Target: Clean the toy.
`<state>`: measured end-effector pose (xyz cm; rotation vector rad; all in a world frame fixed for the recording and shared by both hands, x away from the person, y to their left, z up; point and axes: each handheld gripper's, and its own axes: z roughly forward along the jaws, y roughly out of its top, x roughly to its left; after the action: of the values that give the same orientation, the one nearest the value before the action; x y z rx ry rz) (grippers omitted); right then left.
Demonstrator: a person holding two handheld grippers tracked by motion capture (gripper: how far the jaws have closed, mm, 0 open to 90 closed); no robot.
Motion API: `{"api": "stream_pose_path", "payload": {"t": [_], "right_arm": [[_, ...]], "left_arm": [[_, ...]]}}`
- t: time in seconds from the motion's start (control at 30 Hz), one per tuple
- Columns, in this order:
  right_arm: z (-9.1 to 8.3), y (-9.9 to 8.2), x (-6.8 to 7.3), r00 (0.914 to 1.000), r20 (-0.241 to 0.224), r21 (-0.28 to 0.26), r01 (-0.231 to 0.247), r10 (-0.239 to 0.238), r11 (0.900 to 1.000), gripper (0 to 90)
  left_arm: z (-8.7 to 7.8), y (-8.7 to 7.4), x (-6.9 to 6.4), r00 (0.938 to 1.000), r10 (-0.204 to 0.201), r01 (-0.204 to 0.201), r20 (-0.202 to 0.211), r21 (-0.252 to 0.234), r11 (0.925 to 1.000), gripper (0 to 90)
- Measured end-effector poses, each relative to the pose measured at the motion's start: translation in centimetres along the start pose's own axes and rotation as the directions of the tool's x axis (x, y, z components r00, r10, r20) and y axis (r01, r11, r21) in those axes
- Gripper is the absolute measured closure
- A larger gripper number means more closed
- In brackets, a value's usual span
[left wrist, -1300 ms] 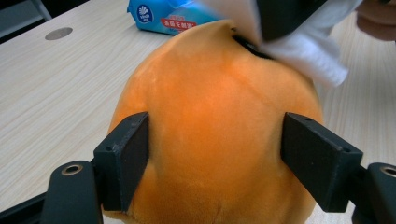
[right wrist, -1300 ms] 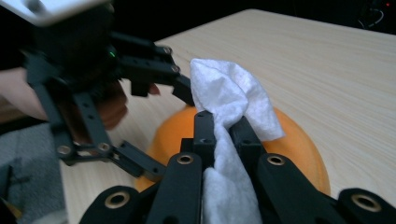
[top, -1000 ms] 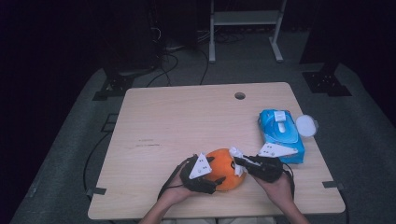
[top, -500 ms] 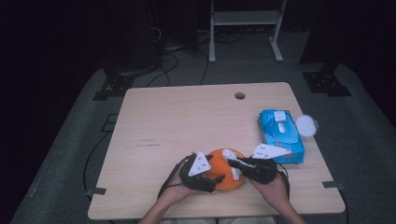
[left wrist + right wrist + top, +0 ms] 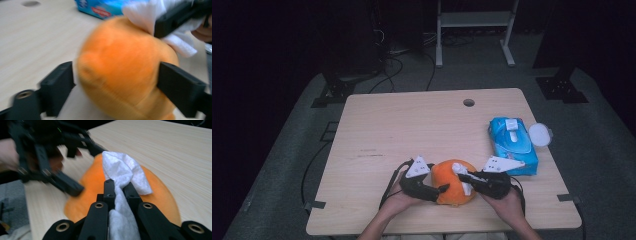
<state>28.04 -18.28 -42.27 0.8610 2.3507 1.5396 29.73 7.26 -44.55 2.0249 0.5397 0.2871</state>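
Orange toy (image 5: 451,181): set at the table's (image 5: 412,125) near edge, between both grippers.
Left gripper (image 5: 115,80): jaws closed around the toy, apparently bracing it.
Right gripper (image 5: 119,185): jaws pinched on a white wipe (image 5: 122,171), pressed against the toy, likely for cleaning.

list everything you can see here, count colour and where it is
round orange plush toy: 1, orange, near edge of table, clamped between the left gripper's fingers
crumpled white wipe: 1, white, on top of the toy, pinched by the right gripper
blue wipes pack: 1, blue with white flap, right side of table
round white lid: 1, white, at the pack's right edge
light wooden table: 1, pale wood, round hole near far edge
white metal frame: 1, on the floor beyond the table
left gripper: 1, black
right gripper: 1, black
hands: 2, at the table's near edge
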Motion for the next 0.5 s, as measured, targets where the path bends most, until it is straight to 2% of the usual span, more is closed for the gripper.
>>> {"api": "stream_pose_path", "payload": {"t": [0.13, 0.2, 0.33, 0.4, 0.5], "right_arm": [[0.5, 0.7, 0.8, 0.9987, -0.035, -0.013, 0.037, -0.038, 0.9992, 82.6], [0.6, 0.9, 0.6, 0.9986, -0.012, -0.005, 0.051, -0.051, 0.9987, 82.5], [-0.1, 0.6, -0.7, 0.9997, 0.025, -0.014, 0.008, -0.008, 0.9999, 82.6], [-0.2, 0.5, -0.3, 0.9998, 0.018, -0.019, 0.004, -0.004, 0.9998, 82.6], [0.5, 0.6, 1.2, 0.9981, -0.050, -0.028, 0.034, -0.036, 0.9990, 82.5]], "left_arm": [[-0.2, 0.4, -0.8, 0.9959, 0.088, -0.088, -0.018, 0.001, 0.9961, 31.1], [-0.3, 0.4, -0.9, 0.9956, 0.093, -0.093, -0.015, -0.003, 0.9957, 31.4], [-0.3, 0.5, -1.0, 0.9973, 0.073, -0.073, 0.007, -0.026, 0.9970, 28.2], [-0.1, 0.7, -1.3, 0.9949, 0.101, -0.101, -0.002, -0.021, 0.9947, 27.8], [-0.1, 0.8, -1.7, 0.9906, 0.136, -0.136, -0.009, -0.015, 0.9905, 28.0]]}}
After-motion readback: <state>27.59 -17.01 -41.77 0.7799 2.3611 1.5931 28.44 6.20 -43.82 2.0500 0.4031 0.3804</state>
